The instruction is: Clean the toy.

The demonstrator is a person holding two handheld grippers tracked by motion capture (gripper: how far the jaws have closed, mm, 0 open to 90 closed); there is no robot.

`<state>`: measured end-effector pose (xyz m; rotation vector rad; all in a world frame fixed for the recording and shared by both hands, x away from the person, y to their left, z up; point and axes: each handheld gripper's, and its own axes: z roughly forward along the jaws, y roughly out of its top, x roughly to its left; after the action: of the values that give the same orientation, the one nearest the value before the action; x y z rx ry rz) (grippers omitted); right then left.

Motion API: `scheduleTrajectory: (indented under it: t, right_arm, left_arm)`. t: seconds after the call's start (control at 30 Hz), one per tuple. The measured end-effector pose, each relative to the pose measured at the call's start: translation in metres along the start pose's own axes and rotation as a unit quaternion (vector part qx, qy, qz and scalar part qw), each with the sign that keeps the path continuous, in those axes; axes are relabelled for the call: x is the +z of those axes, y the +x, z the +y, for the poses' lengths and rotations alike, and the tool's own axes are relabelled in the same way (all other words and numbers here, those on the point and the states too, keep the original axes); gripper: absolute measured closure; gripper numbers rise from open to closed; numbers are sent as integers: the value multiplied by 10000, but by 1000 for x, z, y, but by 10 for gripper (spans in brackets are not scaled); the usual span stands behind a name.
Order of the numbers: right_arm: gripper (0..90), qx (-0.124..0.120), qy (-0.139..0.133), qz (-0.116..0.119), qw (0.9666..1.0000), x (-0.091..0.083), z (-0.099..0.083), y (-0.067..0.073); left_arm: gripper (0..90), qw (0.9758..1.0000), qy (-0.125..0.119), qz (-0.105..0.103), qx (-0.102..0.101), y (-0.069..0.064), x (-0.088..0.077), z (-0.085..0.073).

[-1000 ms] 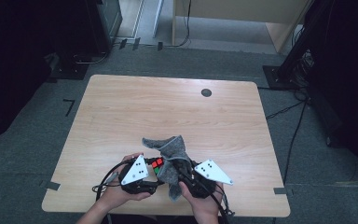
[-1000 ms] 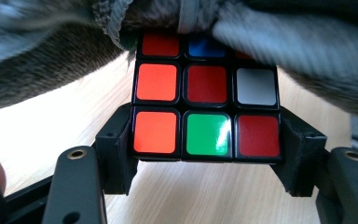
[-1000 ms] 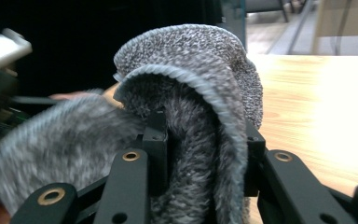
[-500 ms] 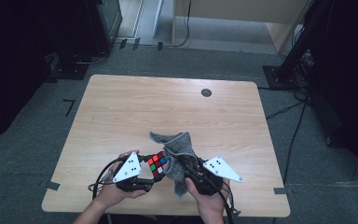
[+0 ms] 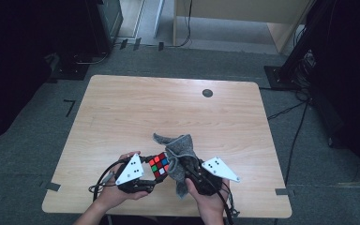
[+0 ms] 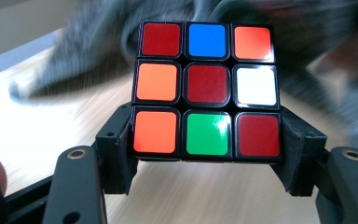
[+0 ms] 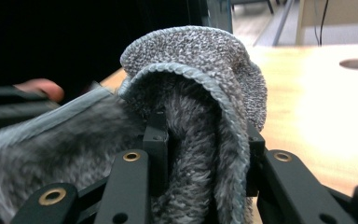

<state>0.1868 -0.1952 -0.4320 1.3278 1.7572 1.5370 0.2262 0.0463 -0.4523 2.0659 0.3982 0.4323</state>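
High view, worktop point(image 5: 122, 108): pale wood, with a dark round hole point(image 5: 207, 93) near its far edge.
High view, cube point(image 5: 159, 165): sat low at the near edge, between the two hands, coloured faces up.
High view, cloth point(image 5: 180, 154): grey, bunched just right of the cube and touching it, one corner trailing away to the far left.
High view, left hand-held gripper point(image 5: 151, 172): held at the near edge, jaws at the cube.
High view, right hand-held gripper point(image 5: 187, 169): came in from the right, its jaws buried in the cloth.
Left gripper view, cube point(image 6: 206, 88): clamped by its bottom row between the two black jaws, lifted clear of the worktop; red centre, blue above, green below.
Left gripper view, cloth point(image 6: 98, 51): blurred grey behind the cube.
Right gripper view, cloth point(image 7: 200, 107): a thick fold stood upright between the jaws, which pressed on it from both sides.
Right gripper view, worktop point(image 7: 317, 107): lay beyond, to the right.
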Motion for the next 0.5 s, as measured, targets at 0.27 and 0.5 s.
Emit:
scheduleTrajectory:
  t: [0.27, 0.5]
  right_arm:
    - [572, -1504, 356, -128, 9879, 10, -10, 42]
    - [376, -1693, 555, -232, 9837, 20, -15, 42]
  left_arm:
    - [343, 9940, 752, 640, 469, -24, 18, 9]
    - [343, 9965, 641, 445, 298, -22, 17, 9]
